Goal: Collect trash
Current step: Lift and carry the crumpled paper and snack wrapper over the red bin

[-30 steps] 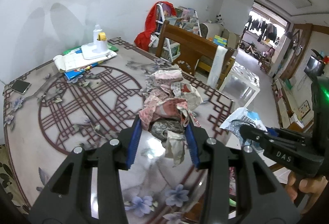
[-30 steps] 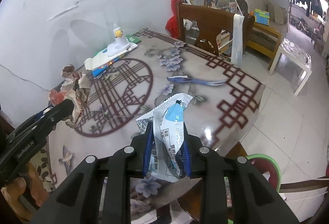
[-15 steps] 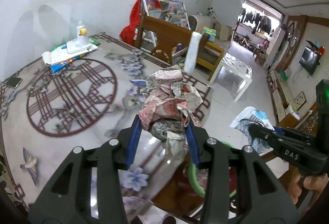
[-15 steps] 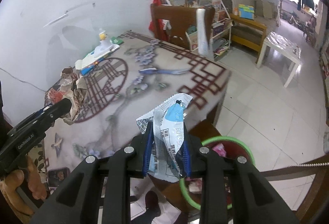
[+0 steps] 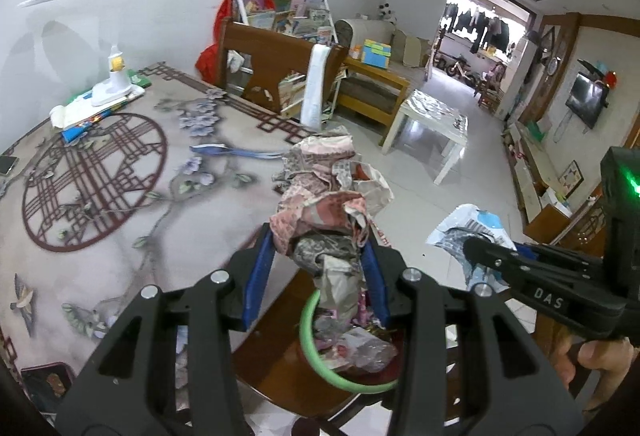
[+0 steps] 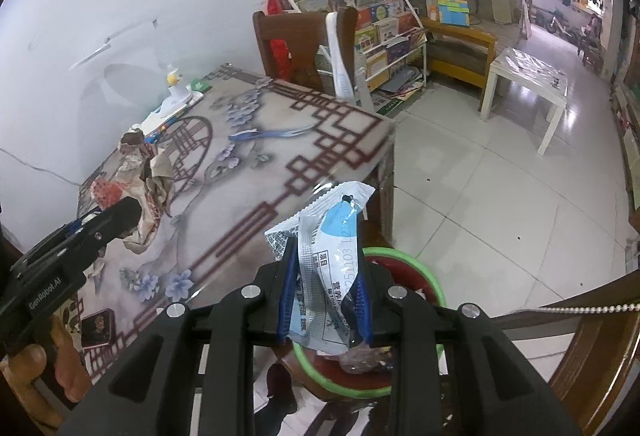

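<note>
Crumpled paper wad (image 5: 324, 203) sits pinched in your left gripper (image 5: 316, 276), pads tight on its lower part, bulk flopping above the jaws. Blue-and-white wrapper (image 6: 328, 268) is clamped flat in your right gripper (image 6: 325, 302), jaws nearly together. Both loads hang past the edge of the patterned table (image 5: 120, 195), above the green-rimmed bin (image 5: 320, 368), which stands on a dark wooden seat.

Judgement: this is the drop. Centre each load inside the green rim before you release; the wad is wide and loose, so bring it low or it may catch the rim and spill. Let go one at a time.

Bin already holds trash: clear plastic, pinkish scraps; depth unclear.
</note>
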The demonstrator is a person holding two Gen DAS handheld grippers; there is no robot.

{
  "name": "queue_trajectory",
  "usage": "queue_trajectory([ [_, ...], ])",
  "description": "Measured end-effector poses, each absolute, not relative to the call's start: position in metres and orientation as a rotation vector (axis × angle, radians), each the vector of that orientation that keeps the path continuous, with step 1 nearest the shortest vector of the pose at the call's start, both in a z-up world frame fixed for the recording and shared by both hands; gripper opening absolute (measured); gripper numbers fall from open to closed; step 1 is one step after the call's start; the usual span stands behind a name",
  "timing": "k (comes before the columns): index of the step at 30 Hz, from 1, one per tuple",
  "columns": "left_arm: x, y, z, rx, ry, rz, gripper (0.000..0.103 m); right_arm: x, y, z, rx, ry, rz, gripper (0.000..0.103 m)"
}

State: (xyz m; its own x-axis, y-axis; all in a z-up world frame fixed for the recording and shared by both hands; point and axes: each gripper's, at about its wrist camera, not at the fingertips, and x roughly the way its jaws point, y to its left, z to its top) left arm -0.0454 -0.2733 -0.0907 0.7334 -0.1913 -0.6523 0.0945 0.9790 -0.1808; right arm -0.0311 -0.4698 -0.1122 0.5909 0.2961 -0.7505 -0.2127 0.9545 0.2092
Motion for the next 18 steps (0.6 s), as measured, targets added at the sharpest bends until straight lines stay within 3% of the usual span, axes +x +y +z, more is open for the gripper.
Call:
queue_trajectory([
  [18, -0.024, -0.329, -0.107, -0.108, 0.776, -0.237, 0.040, -0.027, -0.522, -0.130, 0.149, 0.952, 0.227, 0.027],
])
